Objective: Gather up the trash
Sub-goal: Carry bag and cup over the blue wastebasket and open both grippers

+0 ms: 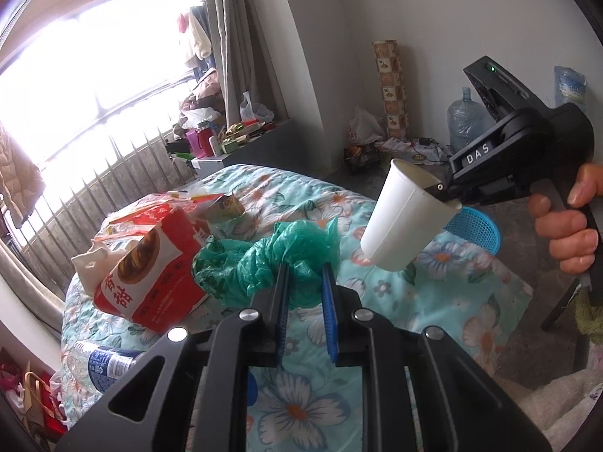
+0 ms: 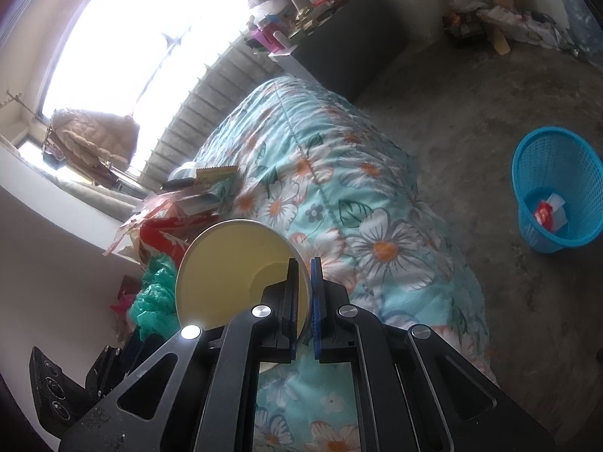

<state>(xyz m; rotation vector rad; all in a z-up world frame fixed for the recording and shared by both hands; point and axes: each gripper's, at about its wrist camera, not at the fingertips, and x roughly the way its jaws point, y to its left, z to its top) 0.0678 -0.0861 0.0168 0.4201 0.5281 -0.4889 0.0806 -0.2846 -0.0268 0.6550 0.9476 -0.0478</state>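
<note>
My left gripper (image 1: pixel 305 275) is shut on a crumpled green plastic bag (image 1: pixel 264 260) above the floral bed cover (image 1: pixel 433 301). My right gripper (image 2: pixel 304 267) is shut on the rim of a white paper cup (image 2: pixel 233 263); in the left wrist view the cup (image 1: pixel 403 218) hangs tilted in the air right of the bag, pinched at its rim by the right gripper (image 1: pixel 441 192). A red food package (image 1: pixel 150 271), a plastic bottle (image 1: pixel 101 361) and other wrappers (image 1: pixel 211 199) lie on the bed. A blue mesh bin (image 2: pixel 557 188) stands on the floor and holds some trash.
A grey cabinet (image 1: pixel 256 150) with clutter stands by the window past the bed. A water jug (image 1: pixel 465 120) and bags sit against the far wall. A chair leg (image 1: pixel 557 309) is at the right, and bare concrete floor (image 2: pixel 471 113) lies between bed and bin.
</note>
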